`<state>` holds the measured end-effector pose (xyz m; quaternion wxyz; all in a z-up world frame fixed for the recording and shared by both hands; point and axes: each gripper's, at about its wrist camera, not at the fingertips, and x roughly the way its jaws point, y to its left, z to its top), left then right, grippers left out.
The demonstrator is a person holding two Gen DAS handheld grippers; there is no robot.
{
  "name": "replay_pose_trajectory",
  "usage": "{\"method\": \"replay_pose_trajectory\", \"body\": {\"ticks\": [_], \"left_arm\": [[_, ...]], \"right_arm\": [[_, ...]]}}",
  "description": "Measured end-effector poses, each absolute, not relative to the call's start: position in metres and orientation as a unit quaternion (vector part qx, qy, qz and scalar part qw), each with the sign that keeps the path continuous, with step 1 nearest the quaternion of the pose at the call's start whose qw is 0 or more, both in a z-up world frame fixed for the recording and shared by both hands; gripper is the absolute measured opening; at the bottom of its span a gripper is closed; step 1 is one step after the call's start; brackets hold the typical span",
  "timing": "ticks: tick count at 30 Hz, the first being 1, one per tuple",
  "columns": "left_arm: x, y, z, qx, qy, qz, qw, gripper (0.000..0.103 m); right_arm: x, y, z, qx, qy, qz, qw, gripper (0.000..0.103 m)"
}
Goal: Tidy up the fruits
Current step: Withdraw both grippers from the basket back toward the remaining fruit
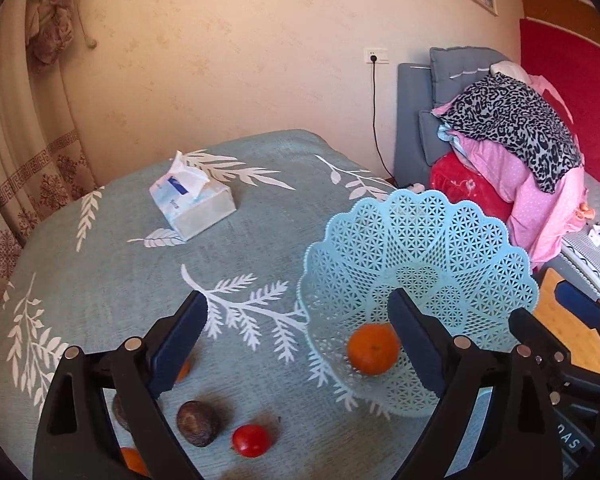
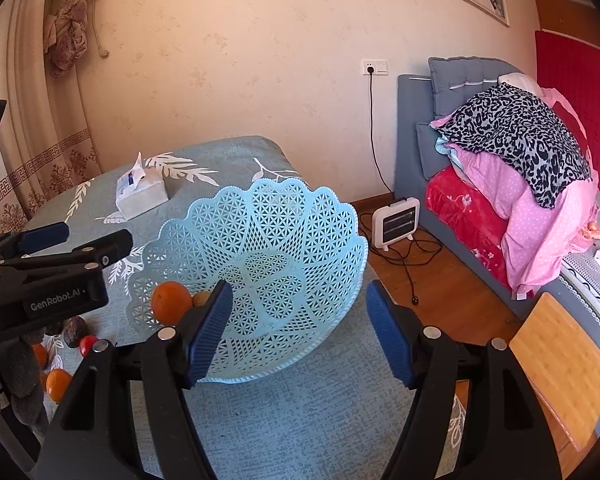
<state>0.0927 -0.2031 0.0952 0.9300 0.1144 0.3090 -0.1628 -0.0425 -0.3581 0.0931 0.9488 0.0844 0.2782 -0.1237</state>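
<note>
Left wrist view: the left gripper [image 1: 296,340] hangs with jaws wide apart and empty over a blue leaf-print tablecloth [image 1: 112,280]. At 3 o'clock a pale blue lattice basket [image 1: 415,240] holds one orange [image 1: 373,349]. Loose fruit lies at 6 to 7 o'clock: a red tomato [image 1: 250,440], a dark avocado [image 1: 198,423] and more oranges partly hidden by the fingers. The right gripper [image 2: 300,336], also spread and empty, sits beside the basket rim. Sorting appears underway; the next move likely calls for lowering onto the tomato or avocado and closing gently.
</note>
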Motion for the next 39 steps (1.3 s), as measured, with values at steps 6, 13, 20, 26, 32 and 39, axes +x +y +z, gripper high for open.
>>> {"method": "replay_pose_trajectory", "body": {"ticks": [6,13,20,26,32,39], "left_arm": [[0.088,-0.177,0.100,0.109,0.305,-0.144,0.935,0.091],[0.085,-0.135,0.102,0.099,0.311,-0.109,0.939,0.091],[0.080,-0.092,0.108,0.084,0.308,-0.079,0.944,0.091],[0.073,-0.056,0.107,0.066,0.314,-0.054,0.946,0.091],[0.065,-0.029,0.099,0.053,0.325,-0.034,0.944,0.091],[0.058,-0.005,0.071,0.029,0.361,-0.021,0.932,0.091]], "right_arm": [[-0.046,-0.351,0.096,0.084,0.277,-0.115,0.950,0.072],[-0.046,-0.329,0.099,0.079,0.280,-0.081,0.953,0.072],[-0.045,-0.300,0.099,0.064,0.291,-0.040,0.954,0.072],[-0.044,-0.283,0.097,0.064,0.303,-0.013,0.951,0.072],[-0.043,-0.266,0.095,0.059,0.313,0.007,0.948,0.072],[-0.045,-0.245,0.091,0.045,0.323,0.028,0.945,0.072]]}}
